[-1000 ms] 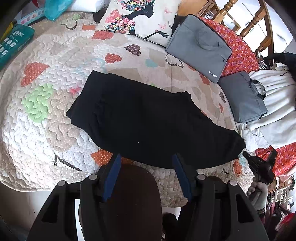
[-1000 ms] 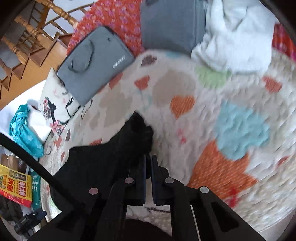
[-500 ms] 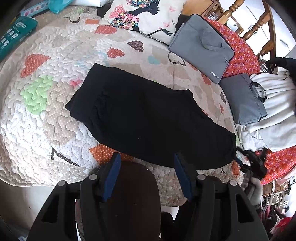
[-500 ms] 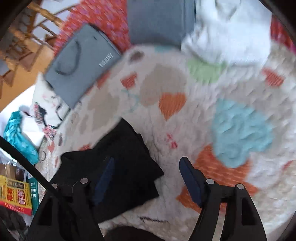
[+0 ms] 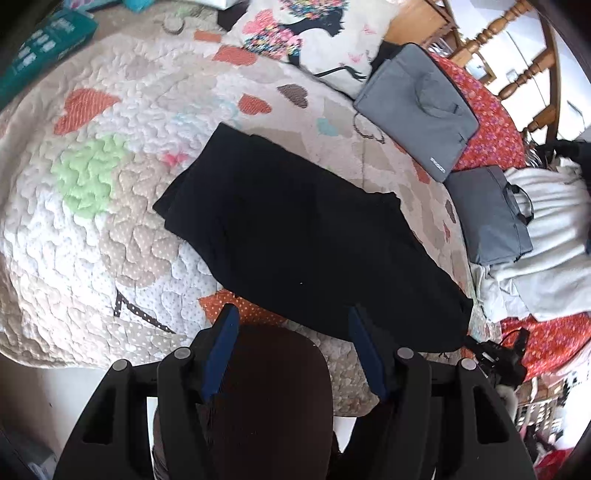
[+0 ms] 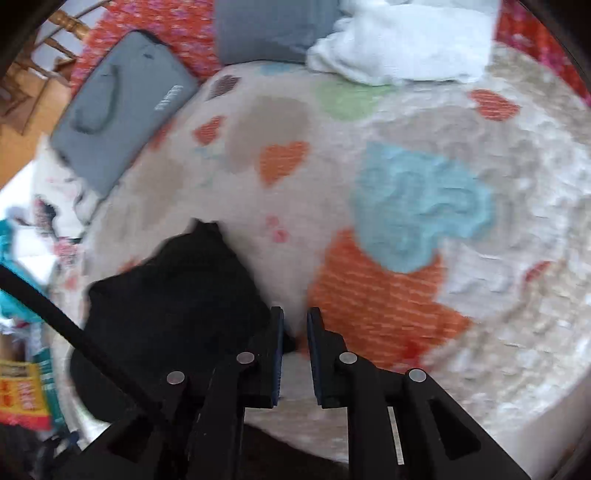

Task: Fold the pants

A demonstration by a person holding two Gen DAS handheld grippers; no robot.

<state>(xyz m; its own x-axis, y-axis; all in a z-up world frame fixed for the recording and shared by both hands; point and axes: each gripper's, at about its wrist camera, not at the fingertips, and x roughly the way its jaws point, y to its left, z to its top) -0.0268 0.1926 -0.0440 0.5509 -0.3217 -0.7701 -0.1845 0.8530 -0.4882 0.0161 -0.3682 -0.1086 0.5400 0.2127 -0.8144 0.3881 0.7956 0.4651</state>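
Black pants (image 5: 295, 236) lie flat on the heart-patterned quilt (image 5: 92, 221), folded lengthwise and stretched from upper left to lower right. My left gripper (image 5: 291, 317) is open and empty, hovering over the quilt's near edge just short of the pants. In the right wrist view the pants' end (image 6: 177, 295) lies to the left of my right gripper (image 6: 295, 317), whose jaws are nearly closed with a narrow gap over the quilt (image 6: 406, 295). They seem to hold nothing, though the view is blurred. The right gripper also shows in the left wrist view (image 5: 498, 358) by the pants' right end.
Two grey laptop bags (image 5: 417, 103) (image 5: 491, 218) lie at the back right beside white cloth (image 5: 546, 251). A printed pillow (image 5: 314, 33) sits at the back. A wooden headboard (image 5: 517, 55) stands behind. A dark brown chair back (image 5: 273, 398) is below my left gripper.
My right gripper was shut on the pants' end, opened and let it drop, and has now closed almost fully beside it. My left gripper stayed open and drifted slightly.
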